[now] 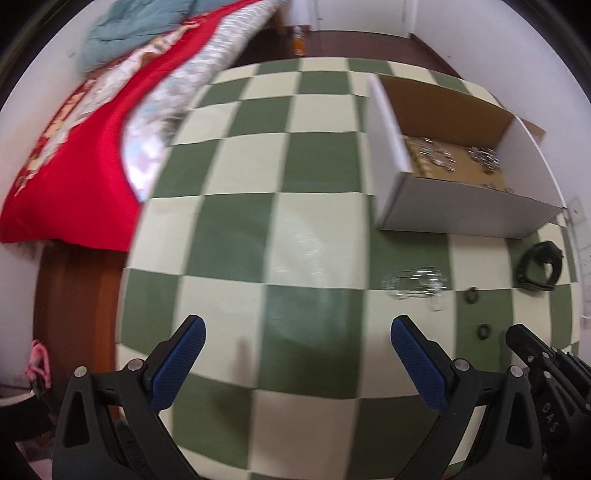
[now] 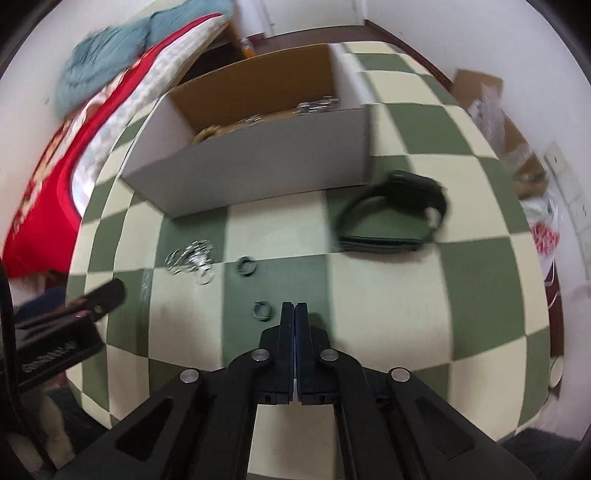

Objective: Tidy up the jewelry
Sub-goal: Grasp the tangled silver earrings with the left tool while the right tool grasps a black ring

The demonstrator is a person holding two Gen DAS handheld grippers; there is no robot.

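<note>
A grey cardboard box (image 1: 461, 206) (image 2: 258, 173) stands on the green-and-cream checked table (image 1: 295, 221) with silver jewelry (image 1: 480, 155) (image 2: 317, 105) inside. In front of it lie a silver chain bracelet (image 1: 415, 282) (image 2: 192, 260), two small dark rings (image 2: 245, 266) (image 2: 262, 311) and a black wristwatch (image 1: 539, 267) (image 2: 391, 218). My left gripper (image 1: 297, 339) is open over bare table, left of the bracelet. My right gripper (image 2: 294, 314) is shut with nothing between its fingers, just right of the nearer ring.
A red quilt (image 1: 85, 158) and a teal blanket (image 1: 136, 29) cover a bed left of the table. More cardboard boxes (image 2: 495, 107) stand beyond the table's right edge. An orange bottle (image 1: 298, 40) sits on the dark floor behind.
</note>
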